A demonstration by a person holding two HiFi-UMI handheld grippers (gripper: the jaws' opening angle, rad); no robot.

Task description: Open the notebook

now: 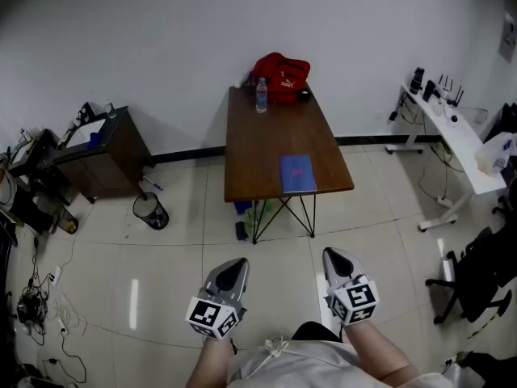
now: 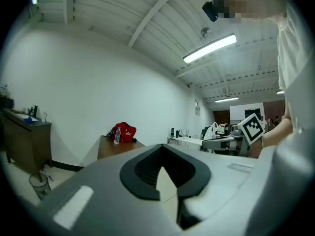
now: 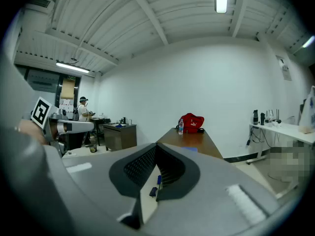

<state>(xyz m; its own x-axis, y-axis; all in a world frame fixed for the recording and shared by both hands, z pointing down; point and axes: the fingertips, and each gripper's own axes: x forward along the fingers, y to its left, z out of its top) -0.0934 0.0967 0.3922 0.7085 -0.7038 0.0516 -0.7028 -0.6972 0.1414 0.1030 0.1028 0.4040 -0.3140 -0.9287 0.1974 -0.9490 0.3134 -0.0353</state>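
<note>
A closed blue notebook (image 1: 297, 174) lies flat near the front edge of a brown wooden table (image 1: 258, 148); in the right gripper view the notebook (image 3: 192, 150) shows as a thin blue strip. At the table's far end sit a red bag (image 1: 281, 74) and a clear water bottle (image 1: 261, 95). Both grippers hang over the floor, well short of the table. My left gripper (image 1: 237, 263) and my right gripper (image 1: 332, 255) point toward the table, jaws together, with nothing held. The left gripper view shows the bag (image 2: 123, 132) and table, not the notebook.
A dark cabinet (image 1: 103, 150) stands at the left with a round bin (image 1: 151, 211) beside it. A white desk (image 1: 452, 134) with devices and a black office chair (image 1: 483, 275) are at the right. Cables (image 1: 36, 301) lie on the floor at left. Small blue items (image 1: 241, 218) sit under the table.
</note>
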